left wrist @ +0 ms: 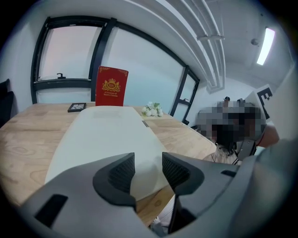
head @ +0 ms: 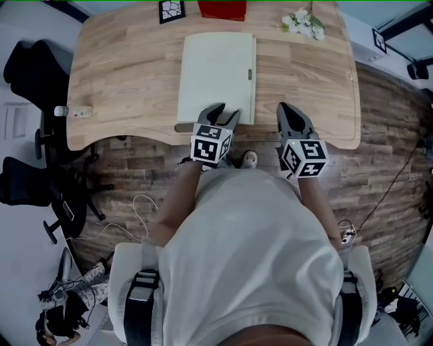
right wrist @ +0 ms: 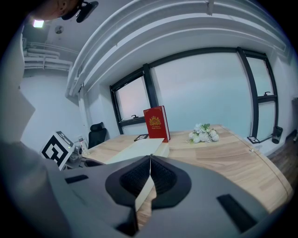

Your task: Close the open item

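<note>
At the near edge of the desk (head: 122, 74), your left gripper (head: 228, 112) has its jaws spread at the near end of the white case (head: 216, 74), with nothing pinched between them. Your right gripper (head: 285, 108) hangs just right of the case, pressed together and empty. The lid looks nearly down, so the job seems close to done: lay the left jaws flat on the near end and press straight down, without shoving the case toward the red book (head: 222, 9) at the far edge. Head view gives you the case's whole outline and the small clasp (head: 249, 74) on its right side. Only the right gripper view shows the case's thickness, and the left gripper view shows the lid's top running away beyond your jaws.
</note>
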{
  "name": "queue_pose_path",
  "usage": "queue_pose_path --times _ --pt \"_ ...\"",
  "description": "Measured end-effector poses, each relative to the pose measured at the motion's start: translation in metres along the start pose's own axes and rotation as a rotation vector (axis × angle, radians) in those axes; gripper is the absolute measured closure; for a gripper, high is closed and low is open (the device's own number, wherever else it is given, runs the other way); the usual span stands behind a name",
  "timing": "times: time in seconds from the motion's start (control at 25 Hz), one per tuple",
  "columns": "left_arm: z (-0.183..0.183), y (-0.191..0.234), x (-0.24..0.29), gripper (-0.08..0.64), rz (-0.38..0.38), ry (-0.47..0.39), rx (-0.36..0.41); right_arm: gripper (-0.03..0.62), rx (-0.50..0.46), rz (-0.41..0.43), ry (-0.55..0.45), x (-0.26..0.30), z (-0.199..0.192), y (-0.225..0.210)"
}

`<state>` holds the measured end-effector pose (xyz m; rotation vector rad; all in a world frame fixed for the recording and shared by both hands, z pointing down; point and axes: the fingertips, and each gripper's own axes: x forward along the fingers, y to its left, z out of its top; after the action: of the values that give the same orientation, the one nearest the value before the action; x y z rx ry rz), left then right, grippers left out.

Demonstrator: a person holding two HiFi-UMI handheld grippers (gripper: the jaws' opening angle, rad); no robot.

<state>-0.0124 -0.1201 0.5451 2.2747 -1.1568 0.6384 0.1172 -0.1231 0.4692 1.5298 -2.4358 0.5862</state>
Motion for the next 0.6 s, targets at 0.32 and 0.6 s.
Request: queue_pose_path --times 0.32,0.6 --pt "0.004 0.015 0.006 0.426 0.037 0.009 -0.007 0.572 0.003 -0.003 0.005 0.004 -0.001 -0.002" --pt "-0.003 0.014 0.013 0.426 0.028 0.04 -0.008 0.572 0.005 -0.006 0.007 0.007 -0.001 -0.003"
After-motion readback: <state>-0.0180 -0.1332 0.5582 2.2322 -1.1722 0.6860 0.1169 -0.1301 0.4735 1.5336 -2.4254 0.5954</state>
